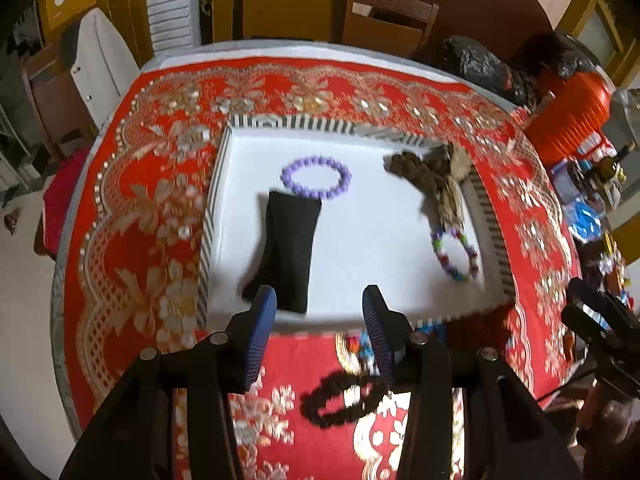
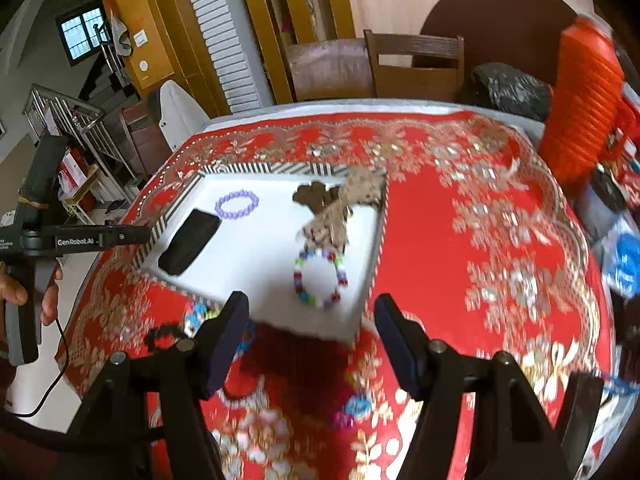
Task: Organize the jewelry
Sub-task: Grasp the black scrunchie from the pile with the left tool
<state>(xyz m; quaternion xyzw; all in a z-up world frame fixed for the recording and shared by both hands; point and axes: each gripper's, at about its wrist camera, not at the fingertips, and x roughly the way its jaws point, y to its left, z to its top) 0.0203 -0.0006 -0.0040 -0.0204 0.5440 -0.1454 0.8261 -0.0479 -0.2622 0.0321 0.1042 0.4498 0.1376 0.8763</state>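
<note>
A tray with a striped rim (image 1: 288, 122) (image 2: 260, 168) and a white floor sits on the red cloth. Inside lie a purple bead bracelet (image 1: 316, 176) (image 2: 237, 204), a black pouch (image 1: 284, 248) (image 2: 190, 242), a brown beaded piece (image 1: 432, 176) (image 2: 332, 208) and a multicolour bracelet (image 1: 456, 256) (image 2: 320, 278). A black bead bracelet (image 1: 344, 396) (image 2: 164, 334) lies on the cloth in front of the tray, beside a blurred colourful piece (image 1: 360, 344) (image 2: 200, 314). My left gripper (image 1: 319, 296) hangs open over the tray's near edge, empty. My right gripper (image 2: 311, 300) is open and empty too.
An orange ribbed container (image 1: 576, 120) (image 2: 584, 100), a black plastic bag (image 1: 480, 64) and small clutter (image 1: 588, 184) crowd the table's right side. Wooden chairs (image 2: 416, 64) stand behind. More coloured beads (image 2: 354, 408) lie on the near cloth. A hand (image 2: 24, 288) holds the left gripper's handle.
</note>
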